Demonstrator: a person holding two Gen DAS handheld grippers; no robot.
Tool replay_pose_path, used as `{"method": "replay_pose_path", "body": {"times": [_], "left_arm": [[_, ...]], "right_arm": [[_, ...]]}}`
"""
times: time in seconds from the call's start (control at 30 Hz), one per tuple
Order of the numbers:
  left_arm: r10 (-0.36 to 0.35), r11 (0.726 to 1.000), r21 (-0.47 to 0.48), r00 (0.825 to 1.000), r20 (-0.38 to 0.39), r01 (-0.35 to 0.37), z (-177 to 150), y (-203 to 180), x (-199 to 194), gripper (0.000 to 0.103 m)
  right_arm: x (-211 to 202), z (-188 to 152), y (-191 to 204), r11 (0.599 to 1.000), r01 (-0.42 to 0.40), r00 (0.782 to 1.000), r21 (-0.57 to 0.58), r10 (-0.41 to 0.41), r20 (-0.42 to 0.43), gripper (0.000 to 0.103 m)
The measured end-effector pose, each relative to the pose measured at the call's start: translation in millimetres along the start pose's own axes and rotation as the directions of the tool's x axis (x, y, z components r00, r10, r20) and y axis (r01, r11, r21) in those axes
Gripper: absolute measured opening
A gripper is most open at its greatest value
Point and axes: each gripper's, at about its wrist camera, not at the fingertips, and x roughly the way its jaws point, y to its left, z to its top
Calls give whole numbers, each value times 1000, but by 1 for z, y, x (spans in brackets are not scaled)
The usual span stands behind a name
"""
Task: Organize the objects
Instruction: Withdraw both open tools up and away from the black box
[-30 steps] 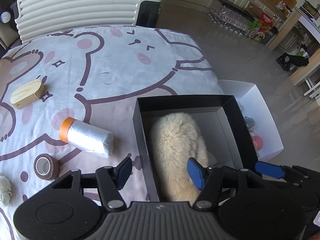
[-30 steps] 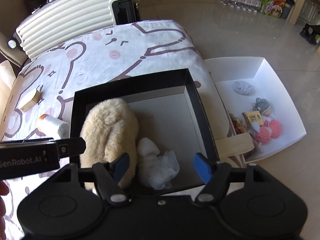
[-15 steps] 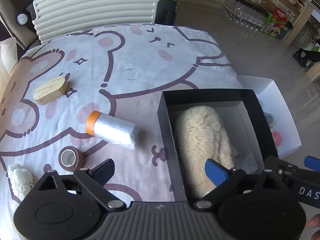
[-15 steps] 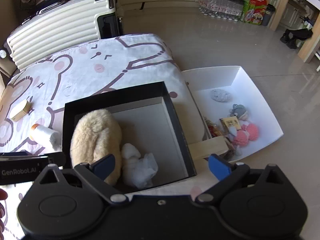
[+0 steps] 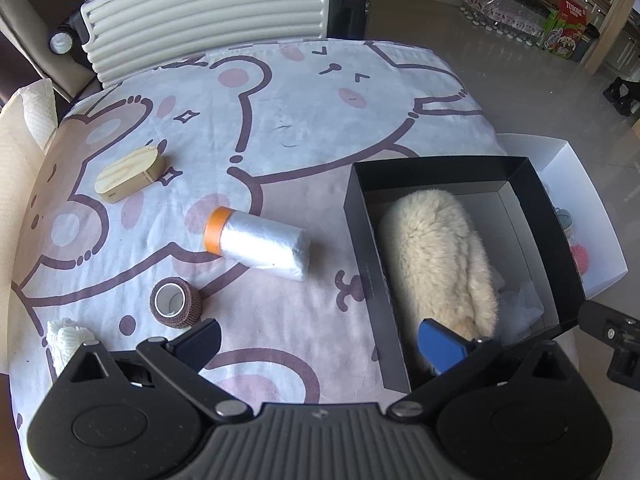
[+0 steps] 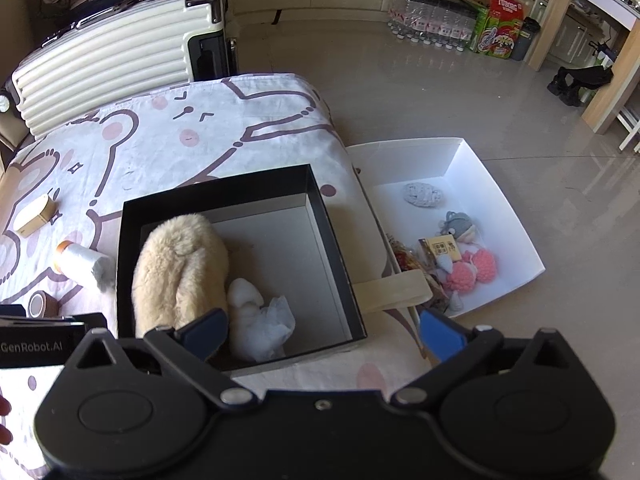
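Observation:
A black box (image 5: 362, 236) (image 6: 332, 248) stands on the bear-print cloth and holds a cream fluffy toy (image 5: 436, 252) (image 6: 180, 268) and a white crumpled item (image 6: 260, 320). On the cloth to its left lie an orange-capped plastic roll (image 5: 260, 242), a brown bandage roll (image 5: 174, 302), a wooden oval box (image 5: 128, 174) and a white knitted item (image 5: 66, 340). My left gripper (image 5: 320, 342) is open and empty above the box's near left corner. My right gripper (image 6: 324, 330) is open and empty above the box's near edge.
A white tray (image 6: 500, 200) with several small toys sits on the floor right of the table. A cream suitcase (image 5: 208, 12) stands behind the table. A wooden piece (image 6: 392, 290) lies between box and tray. The table edge runs on the right.
Both grippers have opened wide and drawn back and up from the box. The left view has shifted left, bringing the bandage roll and knitted item more into view.

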Motion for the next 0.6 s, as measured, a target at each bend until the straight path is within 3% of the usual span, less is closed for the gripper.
{"method": "replay_pose_path", "body": {"times": [0.6], "left_arm": [[32,999,-12,999,23,-31,-12,1,-18,103]], "right_arm": [[-21,-12,-16,1000,17,1000,17,-17,14,103]]}}
